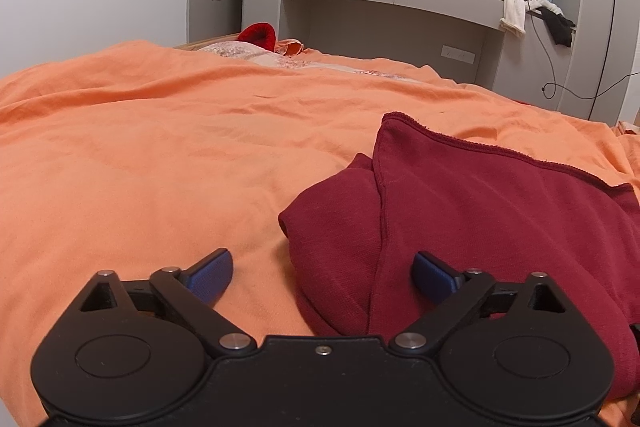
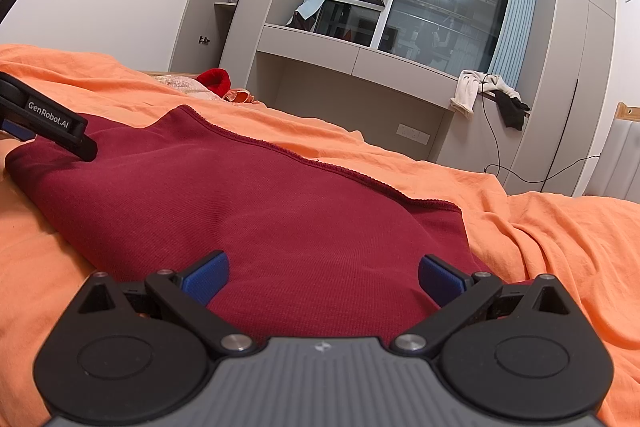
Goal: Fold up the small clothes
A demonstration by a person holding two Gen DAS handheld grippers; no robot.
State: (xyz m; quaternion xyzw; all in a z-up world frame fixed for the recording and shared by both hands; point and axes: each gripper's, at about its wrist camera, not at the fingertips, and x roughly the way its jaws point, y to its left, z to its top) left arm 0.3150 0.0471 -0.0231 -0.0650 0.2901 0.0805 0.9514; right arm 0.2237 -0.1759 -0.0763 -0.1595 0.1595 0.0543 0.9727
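A dark red knit garment [image 1: 480,211] lies folded on the orange bedspread [image 1: 160,147]. My left gripper [image 1: 322,277] is open and empty, low over the garment's left edge, one fingertip over the bedspread and one over the cloth. In the right wrist view the garment [image 2: 260,211] spreads across the middle. My right gripper [image 2: 322,277] is open and empty just above its near part. The left gripper's black finger [image 2: 60,131] shows at the far left, over the garment's left corner.
A bright red item [image 1: 258,34] and a pale patterned cloth [image 1: 256,53] lie at the far end of the bed. A grey built-in desk ledge [image 2: 360,67] under the window carries draped clothes [image 2: 468,93] and a dangling cable [image 2: 496,155].
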